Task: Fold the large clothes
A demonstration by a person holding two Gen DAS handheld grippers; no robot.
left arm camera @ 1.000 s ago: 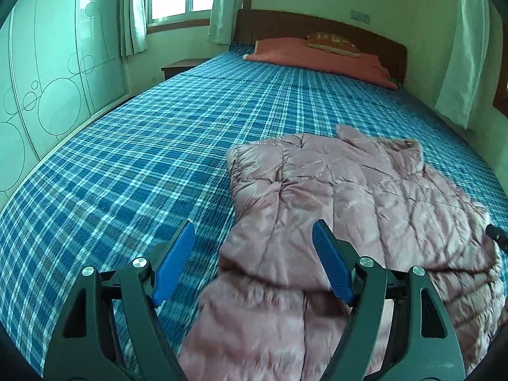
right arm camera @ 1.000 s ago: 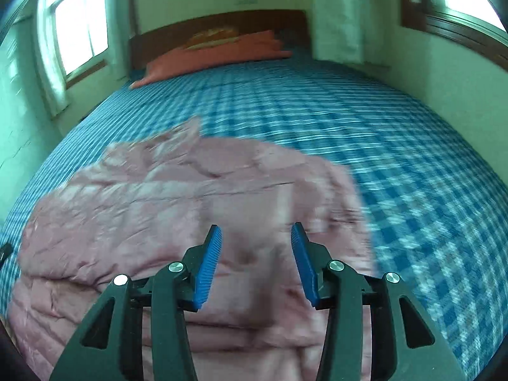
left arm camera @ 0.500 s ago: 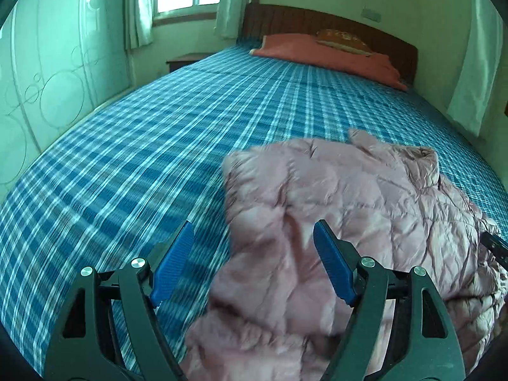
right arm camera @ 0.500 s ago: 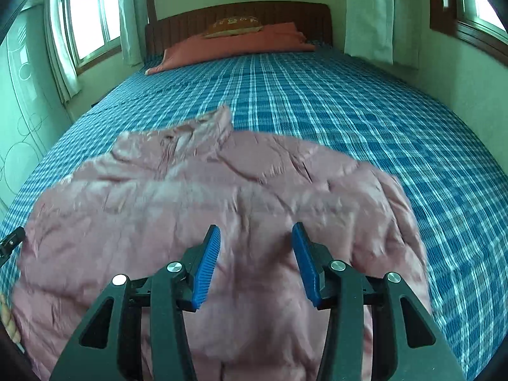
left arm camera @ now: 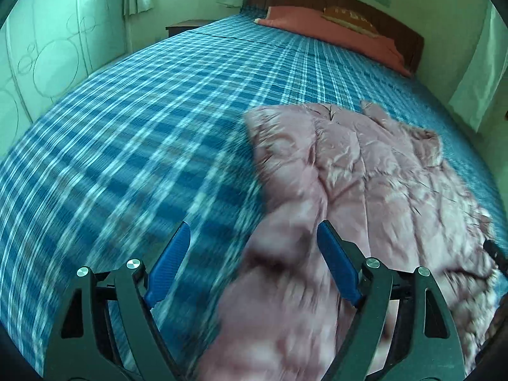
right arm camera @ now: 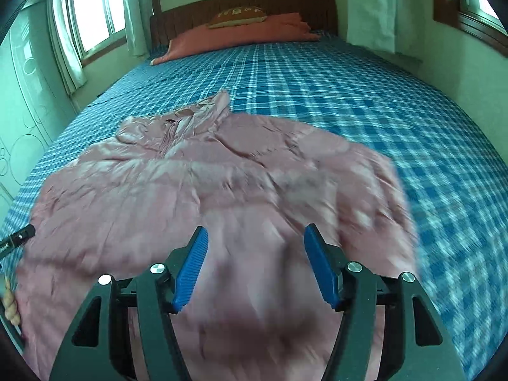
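A pink quilted jacket (left arm camera: 365, 171) lies spread on the blue plaid bed (left arm camera: 143, 120), collar toward the headboard. My left gripper (left arm camera: 254, 254) is open and empty, hovering over the jacket's left edge, where its lower left part lies folded over. In the right wrist view the jacket (right arm camera: 197, 187) fills the near bed (right arm camera: 365, 95). My right gripper (right arm camera: 255, 260) is open and empty above the jacket's lower right part. The near fabric is blurred in both views.
An orange pillow (right arm camera: 241, 38) and a small brown cushion (right arm camera: 236, 16) lie at the wooden headboard (right arm camera: 285, 6). A wardrobe (left arm camera: 47, 47) stands left of the bed. A nightstand (left arm camera: 187, 25) sits by the window. Curtains (right arm camera: 371, 9) hang on the right.
Both grippers have risen and pulled back from the jacket, so more of it shows. The right gripper has opened wider. The left view has swung left over the plaid sheet.
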